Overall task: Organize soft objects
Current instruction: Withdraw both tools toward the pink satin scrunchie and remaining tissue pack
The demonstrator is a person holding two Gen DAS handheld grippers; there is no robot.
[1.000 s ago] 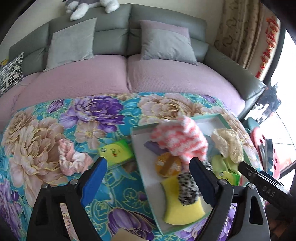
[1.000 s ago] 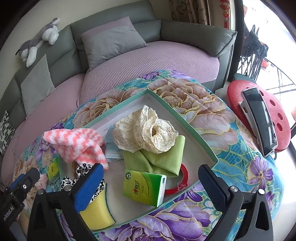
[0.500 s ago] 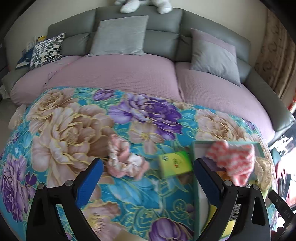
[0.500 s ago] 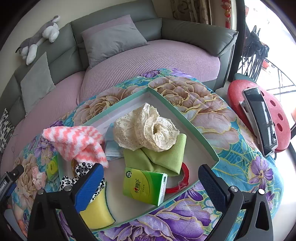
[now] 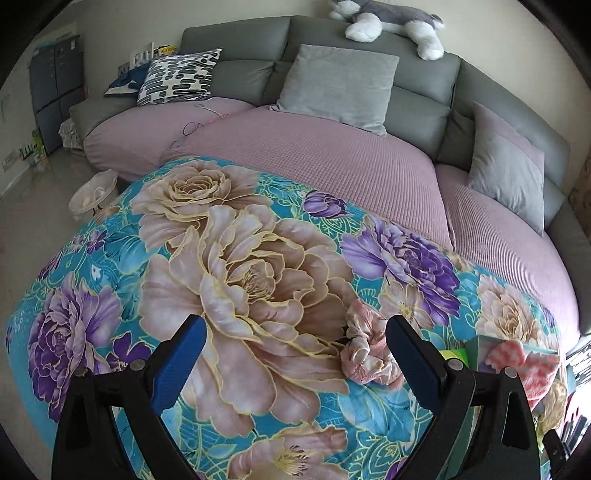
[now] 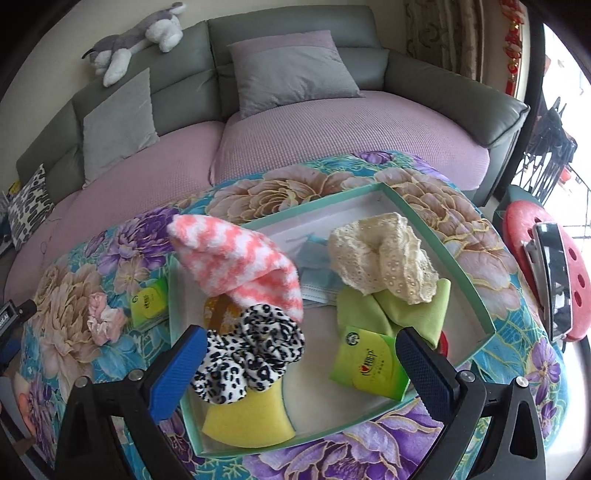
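A: Grippers first. How are they sitting?

B: Both are gaping wide with nothing between the blue pads. The left gripper is hanging over the floral cloth, and the right gripper is hanging over the near end of the green-rimmed tray.

A: Taking the tray as the landmark, what is lying inside it?

B: A pink-and-white knitted piece is standing up at the tray's left end, leaning over a leopard-print scrunchie, which is resting on a yellow sponge in the near left corner. Toward the tray's right end a cream lace scrunchie is sitting on a folded green cloth, with a blue face mask showing behind them. A green tissue pack is lying near the tray's front rim.

A: And outside the tray?

B: A second green tissue pack is lying on the cloth just beside the tray's left wall. Farther left of the tray, a pink scrunchie is sitting on the cloth, touching nothing else. In the left wrist view it is showing just inside the left gripper's right finger.

A: Anything behind the tray?

B: A grey sofa with mauve seats is curving behind it, and a plush dog is lying along its back.
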